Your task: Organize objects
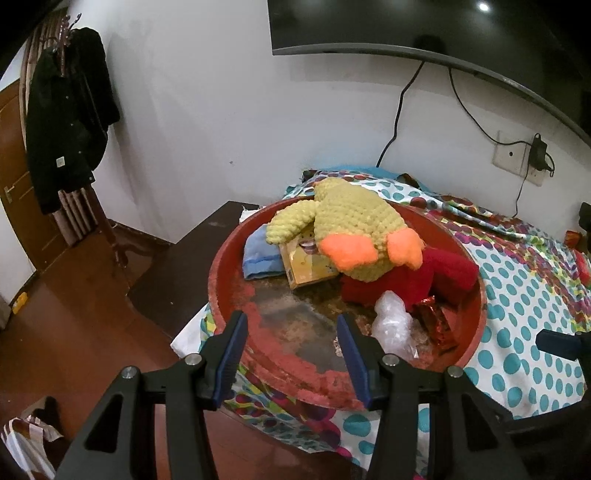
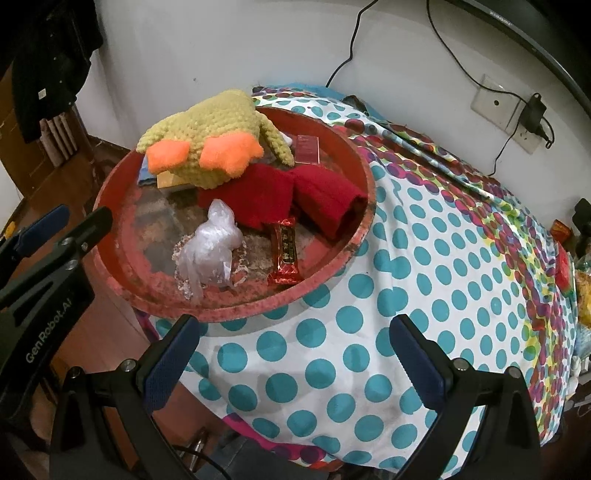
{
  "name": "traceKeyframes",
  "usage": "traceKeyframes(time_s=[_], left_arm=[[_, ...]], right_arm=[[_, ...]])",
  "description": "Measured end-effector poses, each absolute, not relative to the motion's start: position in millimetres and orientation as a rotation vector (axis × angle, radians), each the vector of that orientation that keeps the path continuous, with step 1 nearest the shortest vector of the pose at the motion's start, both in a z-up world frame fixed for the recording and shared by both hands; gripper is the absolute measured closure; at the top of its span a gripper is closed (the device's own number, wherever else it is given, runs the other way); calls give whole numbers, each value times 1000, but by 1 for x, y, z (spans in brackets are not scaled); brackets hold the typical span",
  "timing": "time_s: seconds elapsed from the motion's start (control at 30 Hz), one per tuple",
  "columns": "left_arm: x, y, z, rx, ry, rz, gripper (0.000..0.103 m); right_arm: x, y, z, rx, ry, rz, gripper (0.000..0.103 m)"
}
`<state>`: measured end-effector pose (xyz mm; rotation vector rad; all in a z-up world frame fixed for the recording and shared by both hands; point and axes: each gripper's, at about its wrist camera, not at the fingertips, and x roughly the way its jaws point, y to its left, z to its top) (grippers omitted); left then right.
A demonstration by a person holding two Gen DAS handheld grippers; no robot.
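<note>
I see a round red tray (image 2: 364,206) sitting on a table covered by a dotted cloth (image 2: 424,295), at the cloth's left end near the white wall.

In the tray lie the things to organize. A knitted yellow toy (image 2: 210,122) with orange feet lies on top, at the tray's far-left part. It rests partly on a yellow box (image 1: 310,264) and on a red knit (image 2: 295,195). A blue cloth (image 1: 258,254) is tucked beside the box against the tray's left wall. A crumpled plastic bag (image 2: 214,243) lies on the worn tray floor in front, and just right of it a red foil packet (image 2: 286,251). A dark red card (image 2: 307,147) rests at the far side behind the toy.

My left gripper (image 1: 291,354) hangs over the tray's near rim with its jaws apart and nothing between them. My right gripper (image 2: 293,356) is over the bare dotted cloth just in front of the tray, jaws spread wide and empty.

A dark coat (image 1: 70,110) hangs at the far left by a door, and a screen (image 1: 406,26) is mounted on the wall above the table.
</note>
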<state>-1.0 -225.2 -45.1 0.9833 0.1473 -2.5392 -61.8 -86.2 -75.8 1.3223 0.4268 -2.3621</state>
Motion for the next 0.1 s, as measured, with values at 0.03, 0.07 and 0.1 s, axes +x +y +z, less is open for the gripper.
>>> traceKeyframes(time_s=[0.03, 0.07, 0.1], left_arm=[[-1, -225, -45, 990, 149, -2536, 51], [-2, -224, -45, 995, 152, -2531, 51], [-1, -223, -44, 988, 146, -2531, 51]], right_arm=[[-62, -86, -75, 1319, 428, -2364, 1], [-62, -86, -74, 1315, 430, -2367, 1], [-62, -86, -74, 1315, 430, -2367, 1]])
